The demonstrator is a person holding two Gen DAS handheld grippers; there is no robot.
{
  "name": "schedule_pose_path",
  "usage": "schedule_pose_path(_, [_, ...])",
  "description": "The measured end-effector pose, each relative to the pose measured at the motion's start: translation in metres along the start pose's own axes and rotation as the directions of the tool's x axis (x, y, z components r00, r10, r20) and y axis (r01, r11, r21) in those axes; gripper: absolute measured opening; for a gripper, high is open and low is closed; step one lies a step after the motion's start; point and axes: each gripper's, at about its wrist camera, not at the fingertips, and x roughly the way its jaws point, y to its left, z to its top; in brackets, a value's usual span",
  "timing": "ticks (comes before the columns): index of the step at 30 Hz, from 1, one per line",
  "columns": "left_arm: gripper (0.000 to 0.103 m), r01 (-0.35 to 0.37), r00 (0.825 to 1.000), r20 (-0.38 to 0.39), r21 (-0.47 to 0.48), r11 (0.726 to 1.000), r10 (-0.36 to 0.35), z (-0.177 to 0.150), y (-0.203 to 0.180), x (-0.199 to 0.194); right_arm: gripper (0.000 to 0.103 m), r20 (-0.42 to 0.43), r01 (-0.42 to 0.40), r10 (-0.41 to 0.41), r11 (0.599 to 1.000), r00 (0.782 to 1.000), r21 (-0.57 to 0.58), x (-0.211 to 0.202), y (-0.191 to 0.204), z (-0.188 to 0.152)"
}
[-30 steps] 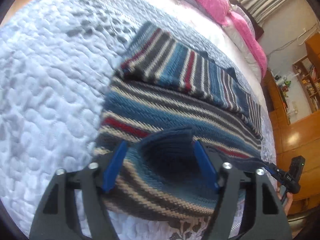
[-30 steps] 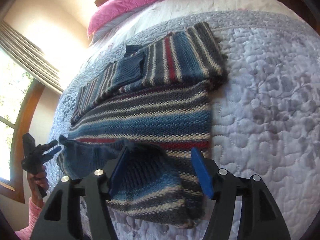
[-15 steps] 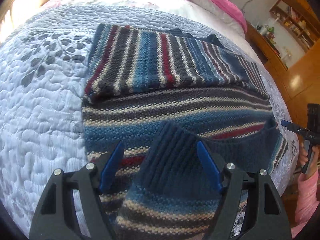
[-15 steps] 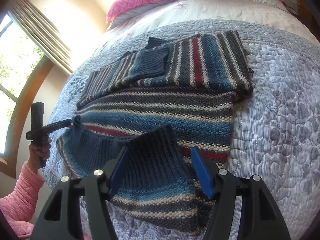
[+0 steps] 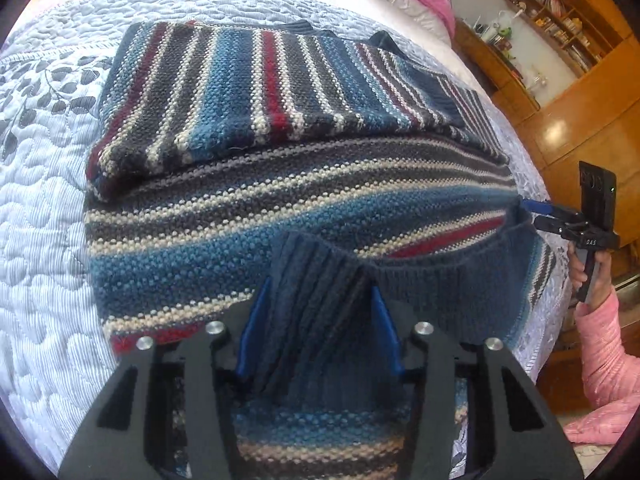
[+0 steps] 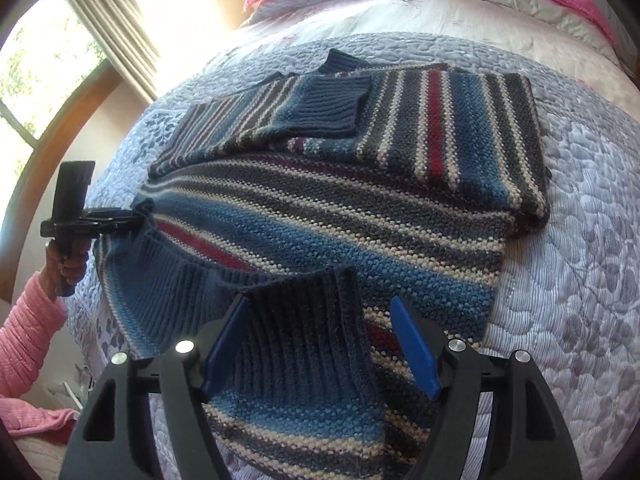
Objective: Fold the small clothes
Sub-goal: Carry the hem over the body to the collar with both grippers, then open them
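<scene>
On the bed (image 5: 40, 240), the striped sweater (image 5: 280, 208) lay flat. Its near ribbed hem (image 5: 440, 280) had risen, stretched wide for folding far. Left gripper (image 5: 316, 336) jaws had narrowed, clenching it; right gripper (image 6: 320, 348) unclear.
</scene>
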Motion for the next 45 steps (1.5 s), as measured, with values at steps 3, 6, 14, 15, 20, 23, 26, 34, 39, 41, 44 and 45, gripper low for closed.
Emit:
schedule_pose_path(3, [0.031,0.022,1.0,0.005,-0.014,1.0,-0.022,-0.001,0.001,-0.002,0.074,-0.032,0.032,-0.033,0.998,0.999,-0.047,0.012,0.002,0.004])
schedule_pose_path(6, [0.031,0.03,1.0,0.004,-0.021,0.999,-0.03,-0.002,0.006,-0.002,0.076,-0.065,0.033,-0.038,0.997,0.997,-0.075,0.025,0.001,0.004])
schedule_pose_path(14, [0.04,-0.01,1.0,-0.003,-0.02,1.0,0.01,0.003,0.004,0.003,0.026,-0.054,0.009,-0.015,0.993,0.998,-0.119,0.023,0.007,0.003])
schedule_pose_path(15, [0.037,-0.021,1.0,0.001,-0.014,1.0,0.021,0.003,0.002,0.002,0.017,-0.049,0.001,-0.007,0.992,0.999,-0.124,0.02,0.01,0.003])
schedule_pose_path(20, [0.017,-0.043,0.998,0.036,-0.036,0.998,0.044,-0.003,-0.007,-0.007,0.011,0.011,-0.049,0.05,0.997,0.999,-0.066,0.0,0.007,-0.005])
schedule_pose_path(23, [0.016,-0.052,0.994,0.091,-0.034,0.998,0.055,-0.008,-0.017,-0.022,0.011,0.06,-0.095,0.096,0.995,0.994,-0.025,-0.019,0.005,-0.01])
schedule_pose_path(26, [0.016,-0.045,0.988,0.143,-0.044,0.998,0.051,-0.013,-0.024,-0.039,0.01,0.094,-0.095,0.097,0.995,0.991,-0.019,-0.036,0.007,-0.011])
schedule_pose_path(34, [0.016,-0.072,0.96,0.266,-0.067,0.995,0.088,0.011,-0.036,-0.075,0.01,0.183,-0.078,0.075,0.997,0.98,0.009,-0.072,0.004,0.02])
schedule_pose_path(39, [0.016,-0.124,0.935,0.327,-0.068,0.99,0.14,0.066,-0.039,-0.089,0.01,0.226,-0.035,0.029,0.999,0.974,0.022,-0.085,-0.004,0.083])
schedule_pose_path(41, [0.016,-0.156,0.923,0.347,-0.063,0.986,0.168,0.091,-0.037,-0.092,0.01,0.235,0.001,-0.006,1.0,0.972,0.021,-0.087,-0.008,0.113])
schedule_pose_path(44, [0.016,-0.188,0.908,0.368,-0.07,0.98,0.201,0.131,-0.031,-0.091,0.01,0.237,0.025,-0.037,0.998,0.971,0.054,-0.081,-0.02,0.155])
schedule_pose_path(45, [0.016,-0.193,0.904,0.373,-0.083,0.978,0.21,0.143,-0.027,-0.089,0.01,0.238,0.036,-0.05,0.997,0.97,0.063,-0.077,-0.024,0.168])
